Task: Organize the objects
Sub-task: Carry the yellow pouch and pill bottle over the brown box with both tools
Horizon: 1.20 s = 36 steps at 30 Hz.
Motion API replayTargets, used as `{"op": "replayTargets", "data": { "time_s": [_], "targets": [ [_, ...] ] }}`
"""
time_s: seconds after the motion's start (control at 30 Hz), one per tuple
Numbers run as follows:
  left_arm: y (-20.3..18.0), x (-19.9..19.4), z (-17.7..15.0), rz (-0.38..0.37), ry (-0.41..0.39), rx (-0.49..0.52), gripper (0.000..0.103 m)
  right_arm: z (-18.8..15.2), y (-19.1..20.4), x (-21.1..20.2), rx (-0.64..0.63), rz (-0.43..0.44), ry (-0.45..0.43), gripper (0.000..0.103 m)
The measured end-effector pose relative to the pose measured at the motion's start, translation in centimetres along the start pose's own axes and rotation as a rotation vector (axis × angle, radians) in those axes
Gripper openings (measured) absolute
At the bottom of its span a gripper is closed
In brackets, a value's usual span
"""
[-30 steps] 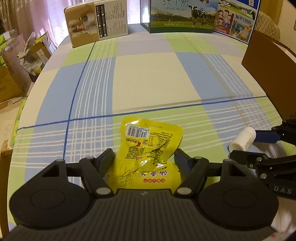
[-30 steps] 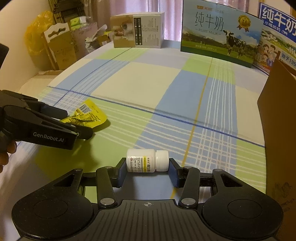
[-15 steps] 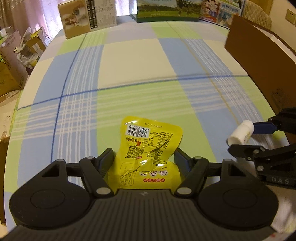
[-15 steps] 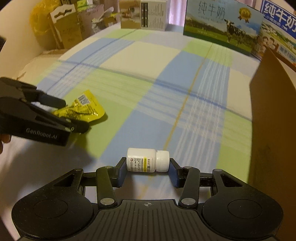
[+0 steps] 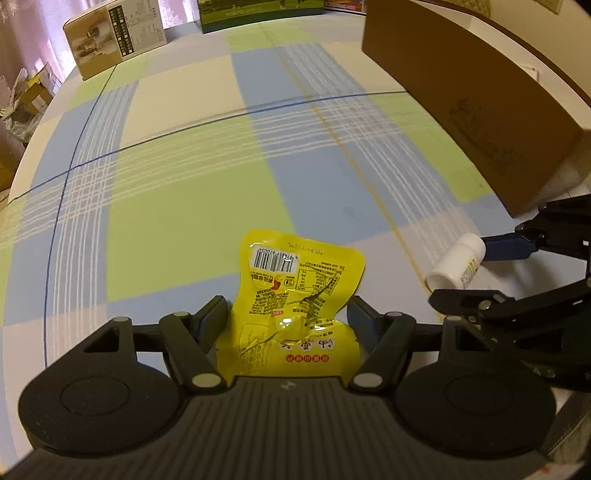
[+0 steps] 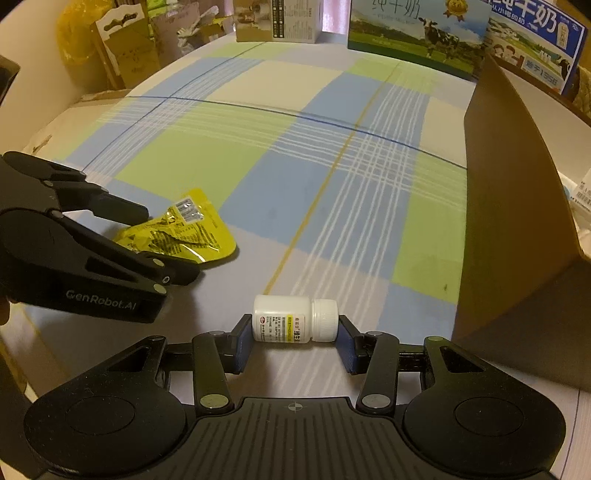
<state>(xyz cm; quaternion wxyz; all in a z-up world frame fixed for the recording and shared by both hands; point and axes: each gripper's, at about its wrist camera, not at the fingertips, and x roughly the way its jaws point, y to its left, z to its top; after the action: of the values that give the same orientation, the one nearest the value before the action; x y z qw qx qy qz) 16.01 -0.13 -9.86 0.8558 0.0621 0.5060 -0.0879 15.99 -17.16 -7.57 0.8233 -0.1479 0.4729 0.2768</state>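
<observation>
A checked tablecloth [image 5: 192,192] covers the table; milk cartons [image 6: 417,40] stand at its far edge; cardboard scraps [image 6: 125,48] lie beyond.

Crumpled yellow packet [image 5: 295,302] clamped upright; white pill bottle [image 6: 294,319] clamped sideways.

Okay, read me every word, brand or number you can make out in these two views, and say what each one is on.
"GenRobot.AI": side of the left gripper.
"1956": blue milk carton at the back.
Large Chinese characters on the green milk carton: cut off, unreadable.
Yellow packet: barcode, digits and print too small.
White bottle in the right gripper: label too small.
Tan box: print too small.
</observation>
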Motion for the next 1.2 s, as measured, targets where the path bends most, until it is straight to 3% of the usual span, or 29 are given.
{"op": "replayTargets", "data": {
  "time_s": [0.27, 0.63, 0.97, 1.2],
  "targets": [
    [-0.2, -0.7, -0.4, 0.002, 0.011, -0.039, 0.065, -0.2, -1.3, -1.7, 0.069, 0.028, -0.065, 0.044],
    [0.2, -5.1, 1.1, 0.001, -0.099, -0.098, 0.065, 1.4, -2.2, -4.9, 0.110, 0.058, -0.213, 0.044],
    [-1.8, -8.4, 4.7, -0.036, -0.183, -0.076, 0.065, 2.3, -4.4, -9.8, 0.141, 0.040, -0.341, 0.044],
    [-5.0, -9.6, 8.6, -0.073, -0.234, -0.022, 0.065, 2.5, -8.6, -13.3, 0.189, -0.026, -0.403, 0.044]
  ]
}}
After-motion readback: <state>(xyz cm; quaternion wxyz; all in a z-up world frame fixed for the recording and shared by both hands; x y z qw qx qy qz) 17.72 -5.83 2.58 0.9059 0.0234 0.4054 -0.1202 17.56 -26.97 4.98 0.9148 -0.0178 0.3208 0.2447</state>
